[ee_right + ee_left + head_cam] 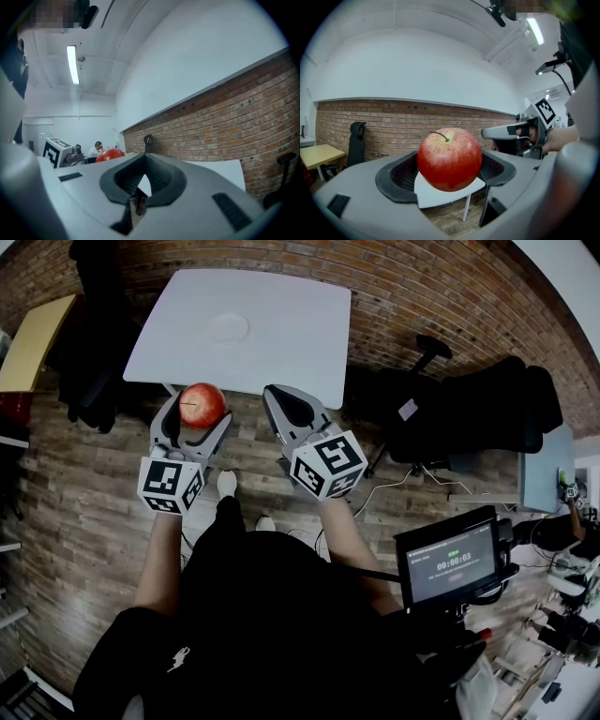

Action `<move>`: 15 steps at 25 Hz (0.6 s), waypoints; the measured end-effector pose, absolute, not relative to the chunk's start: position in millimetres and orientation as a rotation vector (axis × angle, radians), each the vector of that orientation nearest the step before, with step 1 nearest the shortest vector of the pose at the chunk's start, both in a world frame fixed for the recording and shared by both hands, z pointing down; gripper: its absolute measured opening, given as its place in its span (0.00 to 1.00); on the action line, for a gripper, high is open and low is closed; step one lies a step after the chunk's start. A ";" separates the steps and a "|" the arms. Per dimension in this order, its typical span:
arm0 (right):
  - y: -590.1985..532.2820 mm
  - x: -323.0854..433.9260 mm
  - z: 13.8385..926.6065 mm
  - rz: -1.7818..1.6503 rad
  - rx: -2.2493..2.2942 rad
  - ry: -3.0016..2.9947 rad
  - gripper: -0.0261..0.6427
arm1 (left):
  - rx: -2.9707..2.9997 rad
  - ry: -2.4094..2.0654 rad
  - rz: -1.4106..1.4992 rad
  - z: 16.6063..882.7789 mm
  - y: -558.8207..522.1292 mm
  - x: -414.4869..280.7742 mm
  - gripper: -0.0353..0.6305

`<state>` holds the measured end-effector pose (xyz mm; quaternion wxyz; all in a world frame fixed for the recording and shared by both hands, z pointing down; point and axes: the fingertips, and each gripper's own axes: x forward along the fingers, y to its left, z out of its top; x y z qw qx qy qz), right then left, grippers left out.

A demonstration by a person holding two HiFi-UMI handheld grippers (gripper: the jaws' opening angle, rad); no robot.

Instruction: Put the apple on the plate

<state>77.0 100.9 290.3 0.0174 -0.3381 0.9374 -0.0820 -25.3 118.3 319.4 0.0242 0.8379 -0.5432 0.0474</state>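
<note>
A red apple (pixel 202 405) (pixel 449 159) sits between the jaws of my left gripper (pixel 199 414) (pixel 449 172), whose black pads press on both of its sides. I hold it level above the wooden floor, just short of the white table (pixel 281 343). A white plate (pixel 228 328) lies on that table, a little beyond the apple. To the right, alongside, my right gripper (pixel 286 401) (pixel 144 177) is shut with nothing in it. The right gripper view shows the apple (pixel 110 154) off to its left.
A brick wall (pixel 422 287) runs behind the table. A black office chair (pixel 487 418) stands at the right, dark chairs (pixel 94 352) and a yellow table (pixel 33 338) at the left. A small screen (pixel 452 563) hangs by my right side.
</note>
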 end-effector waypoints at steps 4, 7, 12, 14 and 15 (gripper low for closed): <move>83.6 64.4 293.0 -0.261 -1.053 2.921 0.04 | 2.592 -1.675 0.145 320.7 99.9 -36.5 0.66; 70.3 52.0 295.4 -0.263 -1.055 2.928 0.04 | 2.591 -1.664 0.148 324.6 85.9 -47.1 0.66; 46.2 36.6 289.6 -0.255 -1.075 2.925 0.04 | 2.607 -1.638 0.134 319.5 58.9 -60.6 0.66; 36.1 31.1 288.3 -0.253 -1.093 2.921 0.04 | 2.615 -1.621 0.129 318.8 47.4 -66.3 0.66; 30.6 27.9 288.5 -0.252 -1.103 2.919 0.04 | 2.620 -1.611 0.126 319.4 41.4 -69.5 0.66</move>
